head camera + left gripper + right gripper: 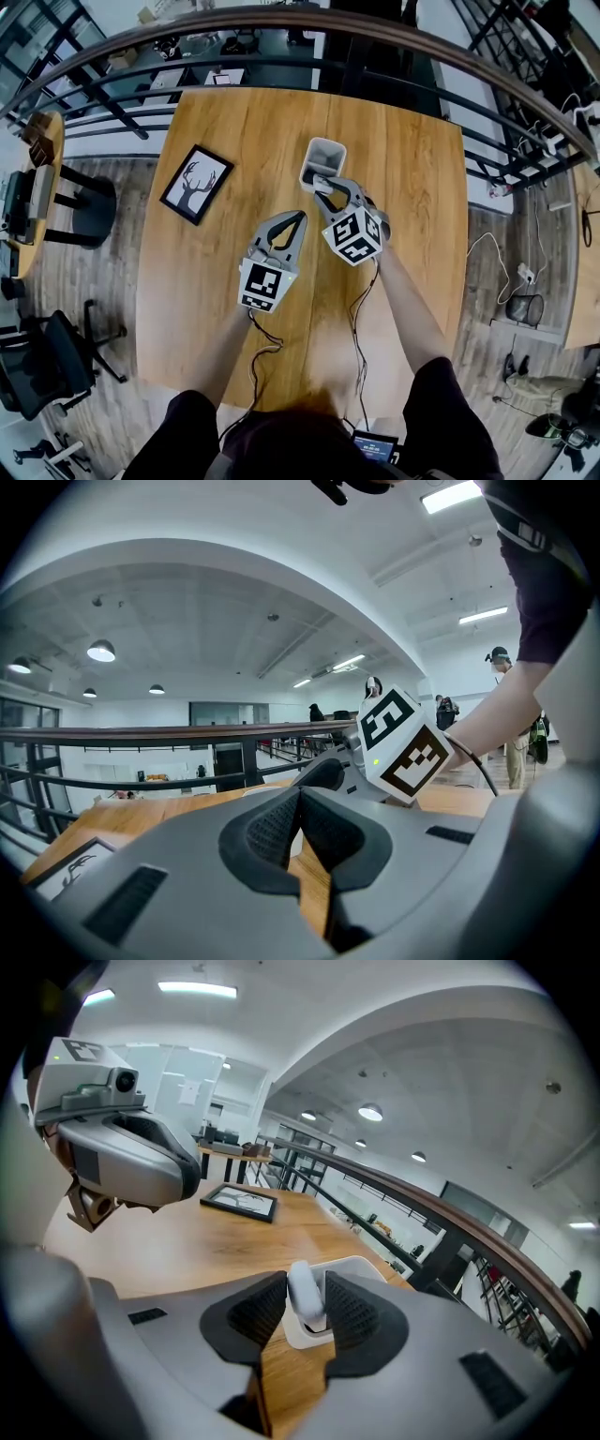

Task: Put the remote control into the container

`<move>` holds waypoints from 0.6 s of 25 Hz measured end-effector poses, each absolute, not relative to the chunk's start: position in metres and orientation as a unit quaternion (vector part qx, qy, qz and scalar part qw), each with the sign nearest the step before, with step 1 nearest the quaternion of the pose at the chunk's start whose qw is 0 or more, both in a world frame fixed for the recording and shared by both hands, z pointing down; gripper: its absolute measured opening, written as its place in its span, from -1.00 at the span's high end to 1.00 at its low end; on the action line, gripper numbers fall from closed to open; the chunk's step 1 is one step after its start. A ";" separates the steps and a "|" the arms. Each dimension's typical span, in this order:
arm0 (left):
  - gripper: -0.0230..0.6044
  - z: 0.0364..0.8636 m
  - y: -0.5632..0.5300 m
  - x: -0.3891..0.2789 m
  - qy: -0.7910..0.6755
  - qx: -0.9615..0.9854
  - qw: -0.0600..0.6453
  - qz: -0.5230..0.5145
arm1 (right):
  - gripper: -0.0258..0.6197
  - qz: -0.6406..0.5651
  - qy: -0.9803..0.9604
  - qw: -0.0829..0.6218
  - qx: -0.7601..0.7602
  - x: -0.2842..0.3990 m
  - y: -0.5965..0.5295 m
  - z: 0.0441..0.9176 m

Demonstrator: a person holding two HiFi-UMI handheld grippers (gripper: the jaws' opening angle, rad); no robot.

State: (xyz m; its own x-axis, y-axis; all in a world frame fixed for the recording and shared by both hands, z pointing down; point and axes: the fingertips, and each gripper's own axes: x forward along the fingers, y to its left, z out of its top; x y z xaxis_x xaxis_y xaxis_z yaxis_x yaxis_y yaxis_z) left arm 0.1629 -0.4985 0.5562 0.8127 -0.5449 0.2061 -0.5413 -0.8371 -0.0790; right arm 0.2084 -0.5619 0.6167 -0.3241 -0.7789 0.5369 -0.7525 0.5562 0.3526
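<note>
A slim white remote control (305, 1297) stands upright between the pads of my right gripper (307, 1314), which is shut on it. Its lower end hangs over the near rim of the white container (354, 1267). From the head view the right gripper (324, 186) sits just in front of the container (322, 159) at the middle of the wooden table (225, 131). My left gripper (298, 218) hovers to the left and nearer to me, shut with nothing in it. In its own view the left gripper (300, 803) has its pads touching.
A black-framed deer picture (196, 184) lies on the table's left part and shows as the picture frame (239, 1201) in the right gripper view. A dark railing (281, 28) runs past the far edge. Cables (356, 337) trail back from both grippers towards me.
</note>
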 end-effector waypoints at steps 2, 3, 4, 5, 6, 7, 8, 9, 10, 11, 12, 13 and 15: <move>0.89 0.554 -0.494 0.165 0.283 -0.953 0.009 -0.111 | 0.54 -0.016 -0.813 0.345 0.469 0.209 -0.560 0.619; 0.89 0.553 -0.492 0.165 0.282 -0.953 0.011 -0.110 | 0.54 -0.015 -0.813 0.342 0.471 0.209 -0.558 0.618; 0.89 0.551 -0.490 0.165 0.281 -0.953 0.014 -0.110 | 0.54 -0.015 -0.813 0.336 0.475 0.209 -0.557 0.615; 0.89 0.548 -0.489 0.164 0.280 -0.954 0.017 -0.109 | 0.54 -0.016 -0.813 0.328 0.480 0.210 -0.555 0.611; 0.89 0.547 -0.488 0.163 0.281 -0.953 0.018 -0.108 | 0.54 -0.018 -0.812 0.319 0.488 0.210 -0.552 0.606; 0.89 0.546 -0.487 0.161 0.284 -0.953 0.017 -0.107 | 0.54 -0.019 -0.811 0.305 0.499 0.212 -0.548 0.600; 0.89 0.545 -0.487 0.159 0.288 -0.952 0.015 -0.105 | 0.54 -0.017 -0.808 0.287 0.513 0.213 -0.542 0.593; 0.89 0.543 -0.486 0.157 0.292 -0.951 0.013 -0.102 | 0.54 -0.013 -0.806 0.265 0.530 0.215 -0.536 0.584; 0.89 0.541 -0.486 0.157 0.295 -0.950 0.011 -0.099 | 0.54 -0.008 -0.802 0.238 0.547 0.217 -0.529 0.574; 0.89 0.538 -0.484 0.157 0.297 -0.950 0.010 -0.095 | 0.54 -0.002 -0.799 0.209 0.564 0.219 -0.522 0.564; 0.89 0.535 -0.483 0.157 0.299 -0.950 0.010 -0.092 | 0.54 0.005 -0.794 0.179 0.581 0.221 -0.516 0.554; 0.89 0.532 -0.481 0.158 0.300 -0.950 0.010 -0.089 | 0.54 0.012 -0.790 0.151 0.595 0.223 -0.509 0.546; 0.89 0.529 -0.478 0.160 0.300 -0.950 0.008 -0.085 | 0.54 0.023 -0.781 0.110 0.615 0.228 -0.498 0.539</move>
State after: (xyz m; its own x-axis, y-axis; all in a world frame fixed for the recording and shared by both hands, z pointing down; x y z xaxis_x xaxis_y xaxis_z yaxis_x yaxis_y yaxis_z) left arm 0.1599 -0.4777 0.5287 0.8054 -0.5718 0.1560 -0.5691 -0.8196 -0.0663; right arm 0.2279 -0.4978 0.5392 -0.2203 -0.9548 0.1996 -0.9650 0.2432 0.0985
